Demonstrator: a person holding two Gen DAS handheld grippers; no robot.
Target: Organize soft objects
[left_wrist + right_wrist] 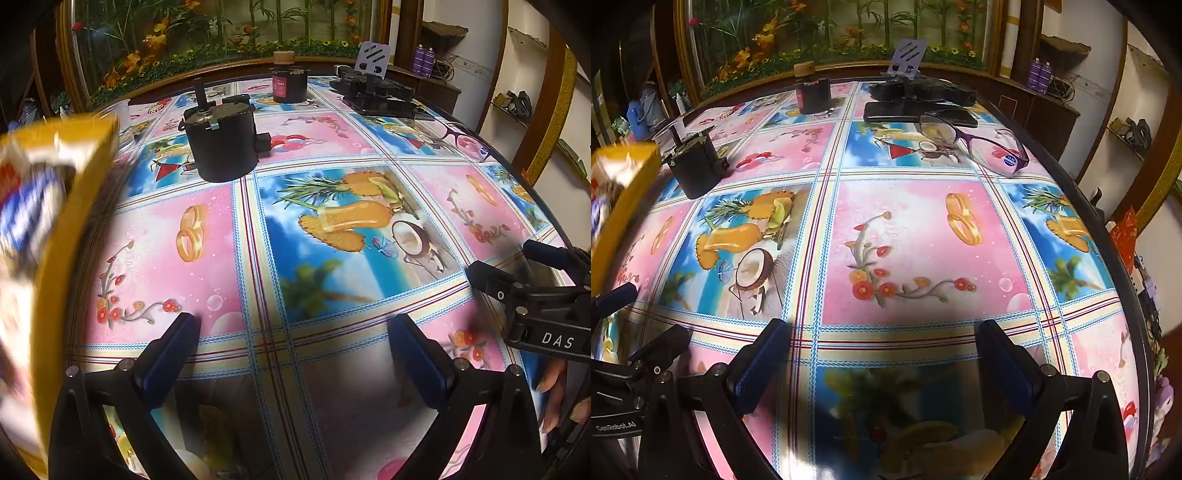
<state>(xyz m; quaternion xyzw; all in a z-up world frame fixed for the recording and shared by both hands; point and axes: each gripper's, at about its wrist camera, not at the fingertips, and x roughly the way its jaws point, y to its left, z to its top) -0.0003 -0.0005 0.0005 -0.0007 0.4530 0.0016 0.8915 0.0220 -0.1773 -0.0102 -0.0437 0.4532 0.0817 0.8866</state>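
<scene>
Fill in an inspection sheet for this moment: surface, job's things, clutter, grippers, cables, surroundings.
Surface: table under a glossy printed cloth of fruit, rings and flowers.
Job's things: blurred yellow pack at the left edge; what holds it is not visible. No other soft thing seen.
Clutter: black motor, dark jar, glasses, phone, black device with a purple stand.
Grippers: left gripper and right gripper both open and empty, above the cloth.
Cables: loose wires on the far sideboard.
Surroundings: framed plant display behind the table, shelves at right.
</scene>
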